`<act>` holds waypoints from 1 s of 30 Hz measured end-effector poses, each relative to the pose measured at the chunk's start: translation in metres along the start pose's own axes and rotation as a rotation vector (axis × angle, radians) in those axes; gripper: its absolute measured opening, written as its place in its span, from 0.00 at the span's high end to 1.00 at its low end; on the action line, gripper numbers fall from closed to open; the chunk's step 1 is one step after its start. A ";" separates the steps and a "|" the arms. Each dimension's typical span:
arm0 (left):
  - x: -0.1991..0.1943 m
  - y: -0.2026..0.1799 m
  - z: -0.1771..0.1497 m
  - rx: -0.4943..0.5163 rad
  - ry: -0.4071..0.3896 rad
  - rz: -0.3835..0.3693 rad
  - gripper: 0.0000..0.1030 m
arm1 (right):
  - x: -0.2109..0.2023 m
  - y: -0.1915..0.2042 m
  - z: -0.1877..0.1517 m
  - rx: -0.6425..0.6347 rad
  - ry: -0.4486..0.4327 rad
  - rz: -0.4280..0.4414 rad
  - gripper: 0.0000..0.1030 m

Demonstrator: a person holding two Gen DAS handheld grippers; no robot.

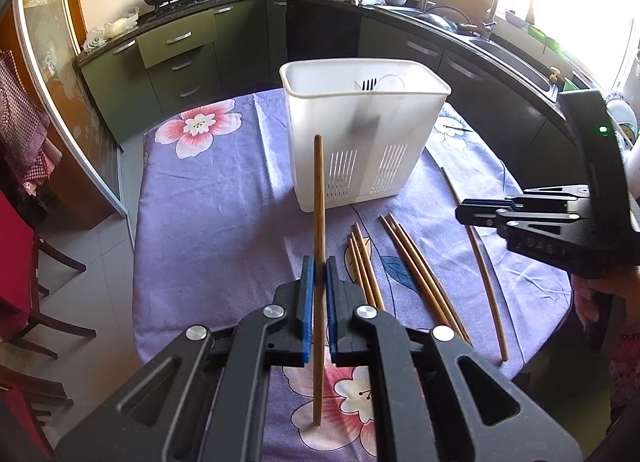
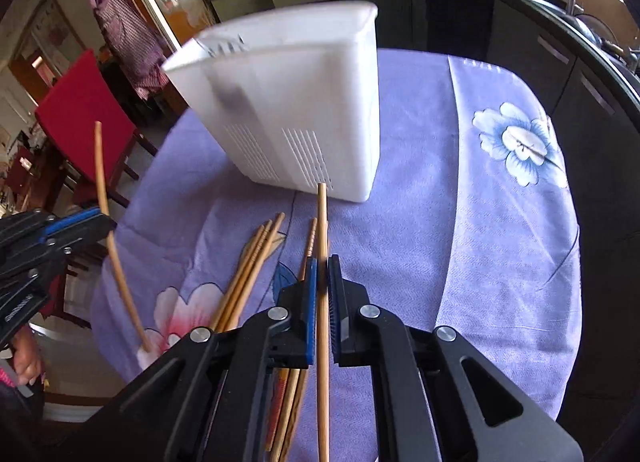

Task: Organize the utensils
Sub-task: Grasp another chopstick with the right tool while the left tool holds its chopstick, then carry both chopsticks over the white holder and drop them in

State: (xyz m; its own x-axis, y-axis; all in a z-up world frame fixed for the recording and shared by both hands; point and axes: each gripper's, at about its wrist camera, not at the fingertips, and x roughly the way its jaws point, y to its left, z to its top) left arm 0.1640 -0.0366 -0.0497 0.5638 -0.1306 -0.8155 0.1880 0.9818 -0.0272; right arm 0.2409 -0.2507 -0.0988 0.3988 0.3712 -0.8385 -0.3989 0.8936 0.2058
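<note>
My left gripper (image 1: pixel 319 264) is shut on a brown wooden chopstick (image 1: pixel 318 198) and holds it upright above the table, near the white plastic utensil holder (image 1: pixel 344 142). The holder has a fork (image 1: pixel 369 85) in its far compartment. My right gripper (image 2: pixel 322 262) is shut on another chopstick (image 2: pixel 322 222), which points at the holder (image 2: pixel 304 110). The right gripper also shows in the left wrist view (image 1: pixel 464 211), to the right of the holder. The left gripper (image 2: pixel 108 222) and its chopstick (image 2: pixel 105 198) show at the left of the right wrist view. Several loose chopsticks (image 1: pixel 400 262) lie on the cloth.
The round table has a purple floral cloth (image 1: pixel 224 198). One chopstick (image 1: pixel 480 262) lies apart at the right. A red chair (image 2: pixel 84 110) stands by the table's left side. Dark kitchen cabinets (image 1: pixel 328 38) and a sink (image 1: pixel 508 58) run behind.
</note>
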 end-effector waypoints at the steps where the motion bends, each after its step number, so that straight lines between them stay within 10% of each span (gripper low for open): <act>1: -0.006 0.000 0.001 0.001 -0.012 -0.004 0.94 | -0.014 -0.001 -0.001 -0.002 -0.032 0.012 0.94; 15: -0.052 -0.007 0.028 0.014 -0.092 -0.037 0.94 | -0.139 -0.007 -0.001 -0.035 -0.320 0.112 0.94; 30: -0.130 -0.007 0.139 -0.019 -0.347 -0.074 0.94 | -0.247 -0.002 0.102 -0.035 -0.596 0.142 0.94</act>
State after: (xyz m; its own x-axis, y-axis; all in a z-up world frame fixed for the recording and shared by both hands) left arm 0.2006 -0.0459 0.1369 0.7894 -0.2374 -0.5661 0.2253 0.9699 -0.0925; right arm 0.2275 -0.3188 0.1594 0.7291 0.5723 -0.3752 -0.5049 0.8200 0.2697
